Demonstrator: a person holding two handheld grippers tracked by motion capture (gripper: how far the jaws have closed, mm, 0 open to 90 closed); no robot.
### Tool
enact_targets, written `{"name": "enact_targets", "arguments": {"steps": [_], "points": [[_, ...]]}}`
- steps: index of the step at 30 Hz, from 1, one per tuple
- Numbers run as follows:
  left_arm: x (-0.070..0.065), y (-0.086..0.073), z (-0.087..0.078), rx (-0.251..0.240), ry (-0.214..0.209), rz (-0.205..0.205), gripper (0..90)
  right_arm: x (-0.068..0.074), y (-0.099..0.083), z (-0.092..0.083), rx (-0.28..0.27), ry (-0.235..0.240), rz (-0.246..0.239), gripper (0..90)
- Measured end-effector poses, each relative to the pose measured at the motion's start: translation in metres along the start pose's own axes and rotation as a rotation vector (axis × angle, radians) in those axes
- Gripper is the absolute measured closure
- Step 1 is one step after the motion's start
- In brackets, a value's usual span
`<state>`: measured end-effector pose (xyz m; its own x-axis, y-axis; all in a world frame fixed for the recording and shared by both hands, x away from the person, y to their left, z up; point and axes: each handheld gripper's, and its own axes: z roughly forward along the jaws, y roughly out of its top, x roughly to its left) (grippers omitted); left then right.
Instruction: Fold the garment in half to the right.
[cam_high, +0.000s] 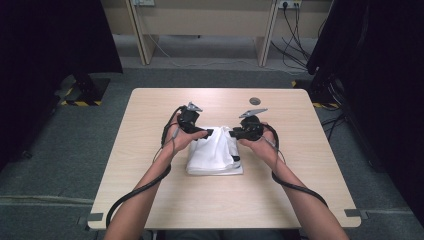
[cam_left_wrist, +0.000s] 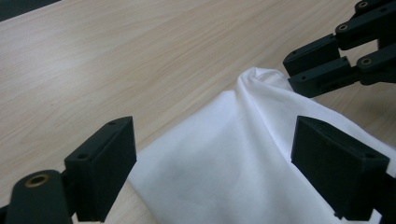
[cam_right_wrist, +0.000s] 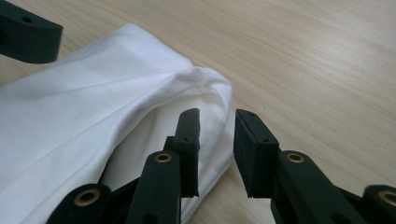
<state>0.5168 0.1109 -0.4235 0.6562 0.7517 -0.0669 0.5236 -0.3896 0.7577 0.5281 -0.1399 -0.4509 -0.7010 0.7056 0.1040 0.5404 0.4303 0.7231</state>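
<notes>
A folded white cloth (cam_high: 215, 155) lies in the middle of the wooden table (cam_high: 150, 115). My left gripper (cam_high: 210, 133) is at its far left corner, open wide. In the left gripper view the cloth (cam_left_wrist: 224, 163) lies between and below the spread jaws of the left gripper (cam_left_wrist: 212, 128). My right gripper (cam_high: 233, 132) is at the cloth's far right corner. In the right gripper view the jaws of the right gripper (cam_right_wrist: 217, 116) stand narrowly apart around the cloth's (cam_right_wrist: 93, 88) bunched edge, one jaw tucked under a fold. I see no pad pressing. The right gripper (cam_left_wrist: 299, 70) also shows across the cloth.
A small dark round disc (cam_high: 255, 101) sits on the table beyond the right gripper. Bare tabletop surrounds the cloth on all sides. Cables trail from both grippers along the forearms. Dark curtains flank the table, with a desk frame and wires on the floor behind.
</notes>
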Motion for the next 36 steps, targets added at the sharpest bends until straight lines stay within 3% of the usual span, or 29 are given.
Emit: {"name": "enact_targets", "arguments": {"steps": [8,13,19,22,26,31,36], "points": [[0.001,-0.007,-0.001,0.004,0.003,-0.001,13.8,-0.004,-0.002,0.008,0.02,0.004,0.025,84.6],[0.0,-0.009,0.002,0.006,0.001,-0.003,13.8,-0.006,-0.001,0.004,0.005,-0.004,0.031,86.1],[0.0,-0.011,0.005,0.014,0.0,0.001,13.9,-0.008,0.001,-0.002,-0.009,-0.011,0.036,86.0],[-0.001,-0.011,0.005,0.014,-0.001,0.001,14.0,-0.009,0.001,0.002,-0.004,-0.018,0.03,77.9],[-0.001,-0.011,0.005,0.016,0.001,0.001,14.0,-0.008,0.002,0.008,-0.009,-0.004,0.033,74.6],[-0.001,-0.011,0.004,0.021,0.002,0.005,14.1,-0.008,0.002,0.016,0.025,0.006,0.033,86.3],[-0.002,-0.011,0.004,0.023,0.001,0.007,14.1,-0.006,0.004,0.009,0.001,0.001,0.026,88.1]]}}
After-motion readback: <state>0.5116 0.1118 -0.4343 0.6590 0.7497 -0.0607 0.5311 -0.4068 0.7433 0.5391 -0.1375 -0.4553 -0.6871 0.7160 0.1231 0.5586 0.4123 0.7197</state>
